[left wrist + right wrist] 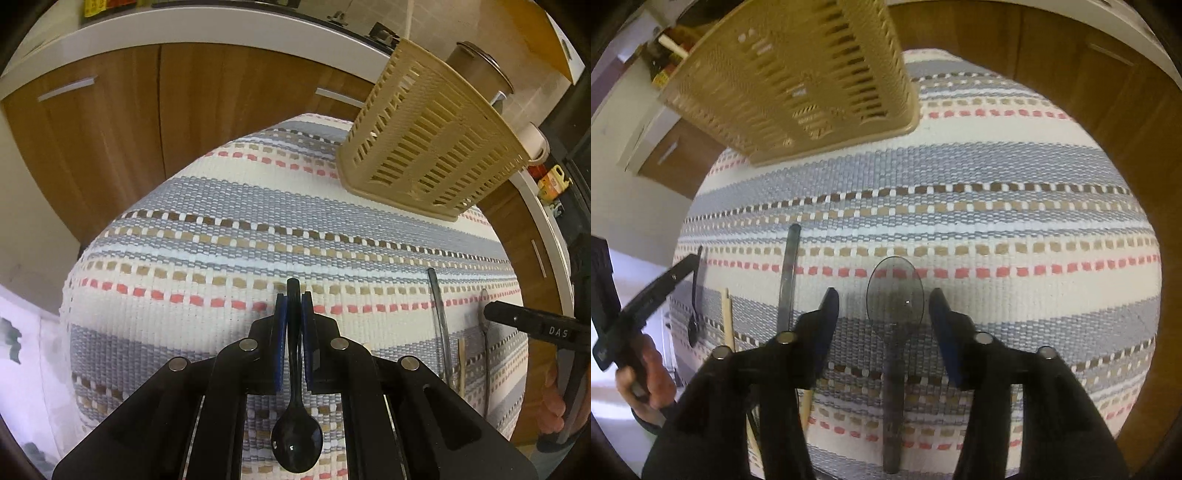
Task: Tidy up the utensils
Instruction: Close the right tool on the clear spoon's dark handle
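Only my left wrist view shows the left claw (293, 299) pinching a black spoon (296, 439); my right view shows the right claw (884, 301) spread around a clear spoon (895, 295) on the mat (997, 229).

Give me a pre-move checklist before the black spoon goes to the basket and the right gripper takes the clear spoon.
1. Left gripper shut on black spoon: ok.
2. Spoon held by its handle, bowl toward the camera: ok.
3. Beige basket in view on the striped mat, path across the mat free: ok.
4. Basket compartments free for the spoon: cannot tell.
5. Right gripper open, clear spoon between its jaws, not pressed: ok.
6. Neighbouring clear handle and wooden stick outside the right jaws: ok.
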`<state>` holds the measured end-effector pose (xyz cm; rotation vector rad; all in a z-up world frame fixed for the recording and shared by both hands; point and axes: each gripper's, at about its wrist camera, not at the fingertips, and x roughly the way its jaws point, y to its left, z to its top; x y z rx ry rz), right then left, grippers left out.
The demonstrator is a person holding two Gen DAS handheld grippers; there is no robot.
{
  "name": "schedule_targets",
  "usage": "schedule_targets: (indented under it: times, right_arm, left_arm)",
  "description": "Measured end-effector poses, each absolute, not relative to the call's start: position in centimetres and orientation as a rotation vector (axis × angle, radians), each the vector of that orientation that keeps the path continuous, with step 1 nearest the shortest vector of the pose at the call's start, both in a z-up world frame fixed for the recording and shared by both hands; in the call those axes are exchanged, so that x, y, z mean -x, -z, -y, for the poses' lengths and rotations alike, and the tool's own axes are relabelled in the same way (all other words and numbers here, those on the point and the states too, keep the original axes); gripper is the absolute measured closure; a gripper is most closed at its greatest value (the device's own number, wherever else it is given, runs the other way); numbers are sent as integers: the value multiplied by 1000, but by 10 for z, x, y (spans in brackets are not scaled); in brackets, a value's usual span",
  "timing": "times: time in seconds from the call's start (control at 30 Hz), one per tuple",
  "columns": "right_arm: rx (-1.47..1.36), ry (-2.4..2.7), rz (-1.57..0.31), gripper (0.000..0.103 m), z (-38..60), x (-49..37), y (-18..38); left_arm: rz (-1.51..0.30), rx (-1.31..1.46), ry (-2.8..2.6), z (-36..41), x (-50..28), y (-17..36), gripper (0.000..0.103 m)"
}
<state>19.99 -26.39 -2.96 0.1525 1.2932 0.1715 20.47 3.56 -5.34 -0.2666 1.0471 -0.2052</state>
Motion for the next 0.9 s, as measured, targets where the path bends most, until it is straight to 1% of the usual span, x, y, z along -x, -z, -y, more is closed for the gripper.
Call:
schedule_targets:
  times: [0.17, 0.23, 0.37, 0.43, 0.5, 0.53, 0.67, 0.73, 0.9]
  right_arm:
    - [-91, -103, -1339, 55, 258, -199, 34]
    - [-73, -78, -1343, 55, 237, -206, 45]
    - [22, -25, -1333, 55, 216, -211, 49]
    - [78, -1, -1328, 60, 202, -211, 53]
    - [101, -2, -1321, 69, 177, -212, 60]
    - [106, -7, -1318, 72, 171, -210, 62]
    - [137, -14, -1292, 74, 160, -201, 61]
    - [117, -39, -1250, 74, 162, -188, 55]
    - [26, -164, -1096, 74, 176, -150, 12]
  left_arm:
    - [-1031, 257, 208, -28, -195, 51, 97]
    - [-1022, 246, 207, -27, -194, 49, 98]
    - [-1013, 227, 212, -23, -193, 49, 98]
    - [-1005, 216, 211, -20, -193, 49, 97]
    - [-996, 208, 209, -19, -191, 47, 98]
    - [-992, 208, 210, -20, -190, 46, 98]
    - [-973, 216, 224, -19, -188, 42, 97]
    - [-949, 234, 250, -19, -184, 37, 98]
    - [-868, 315, 335, -26, -175, 14, 97]
